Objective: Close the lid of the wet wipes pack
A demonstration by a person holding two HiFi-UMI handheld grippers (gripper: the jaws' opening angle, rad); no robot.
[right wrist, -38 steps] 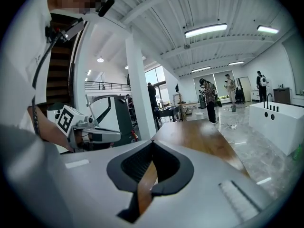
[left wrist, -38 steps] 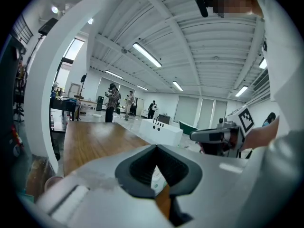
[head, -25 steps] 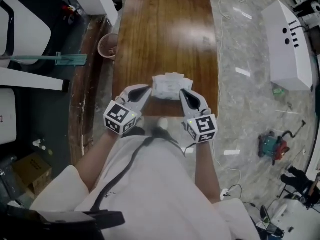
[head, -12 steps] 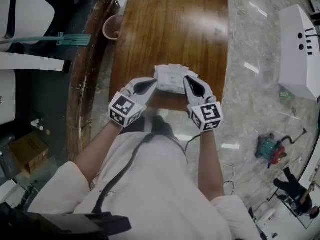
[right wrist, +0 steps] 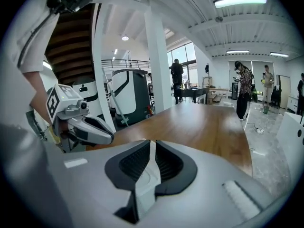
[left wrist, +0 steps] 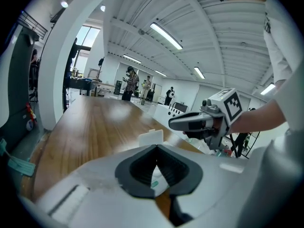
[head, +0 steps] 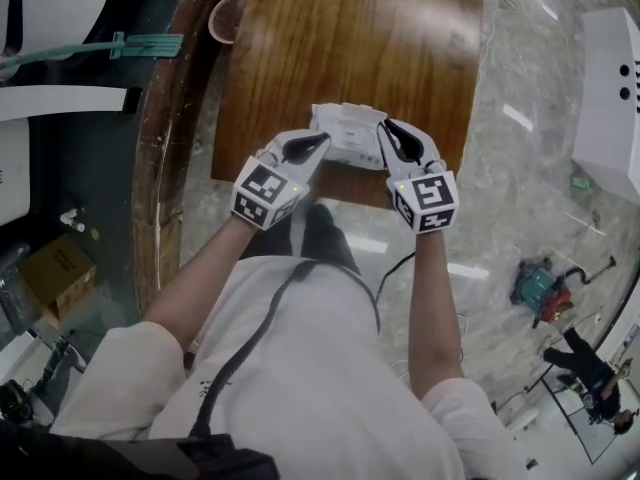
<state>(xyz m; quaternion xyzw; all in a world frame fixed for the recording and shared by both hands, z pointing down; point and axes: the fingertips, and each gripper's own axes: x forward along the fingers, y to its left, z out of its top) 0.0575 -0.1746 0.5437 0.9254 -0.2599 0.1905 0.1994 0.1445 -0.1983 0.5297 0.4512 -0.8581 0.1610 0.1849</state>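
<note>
The white wet wipes pack (head: 350,133) is held just above the near edge of the wooden table (head: 350,38). Its lid (left wrist: 151,137) stands up open, a small white flap. My left gripper (head: 318,146) is shut on the pack's left end; white film with green print (left wrist: 159,177) shows between its jaws. My right gripper (head: 388,133) holds the right end. Its jaws have just been opening a little, and a white strip of the pack (right wrist: 148,175) still fills the slit between them. Each gripper also shows in the other's view: right (left wrist: 190,122), left (right wrist: 97,132).
The table's front edge lies right under both grippers. A pink bucket (head: 228,13) and a teal mop (head: 150,43) are on the floor to the left. A white machine (head: 610,98) stands to the right. People stand beyond the table's far end (right wrist: 244,87).
Both grippers have come down together with the pack between them, closer to the table's near edge. The lid stays up.
</note>
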